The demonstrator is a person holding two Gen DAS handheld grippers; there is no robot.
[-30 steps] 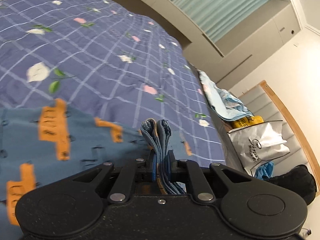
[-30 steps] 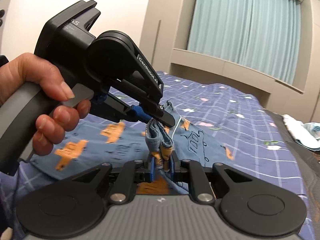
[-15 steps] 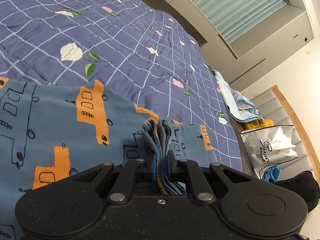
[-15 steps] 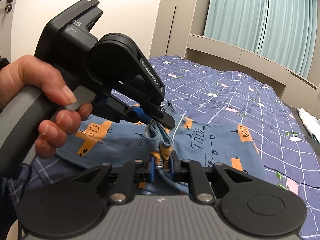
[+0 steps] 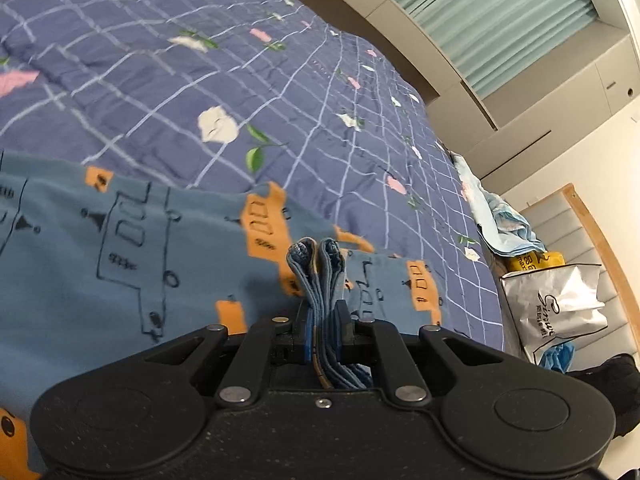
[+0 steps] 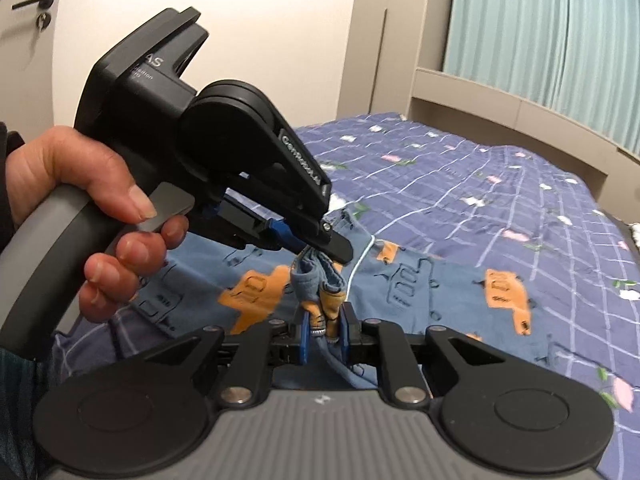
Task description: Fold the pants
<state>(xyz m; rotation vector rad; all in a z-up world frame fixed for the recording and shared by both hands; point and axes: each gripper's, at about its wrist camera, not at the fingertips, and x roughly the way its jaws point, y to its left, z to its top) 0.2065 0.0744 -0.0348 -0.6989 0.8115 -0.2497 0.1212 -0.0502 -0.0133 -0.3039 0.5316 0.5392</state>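
Blue pants [image 5: 120, 240] printed with orange trucks lie spread on the purple checked bedspread [image 5: 200, 60]. My left gripper [image 5: 322, 320] is shut on a bunched edge of the pants, several layers thick, which sticks up between its pads. In the right wrist view my right gripper [image 6: 324, 324] is shut on another bunched edge of the pants [image 6: 420, 280]. The left gripper [image 6: 320, 250] appears there too, held in a person's hand [image 6: 100, 208], pinching the same fabric just above and beyond my right one.
The bed's right edge drops to a side surface with a white printed bag [image 5: 560, 312], a yellow package [image 5: 536, 260] and crumpled light blue cloth [image 5: 504, 220]. A curtain [image 6: 540, 40] and a low ledge run behind the bed; a door [image 6: 24, 40] stands at left.
Both grippers have moved across and slightly down with the pants' edge. More of the pants now lies spread over the bedspread in both views. Both grips are unchanged.
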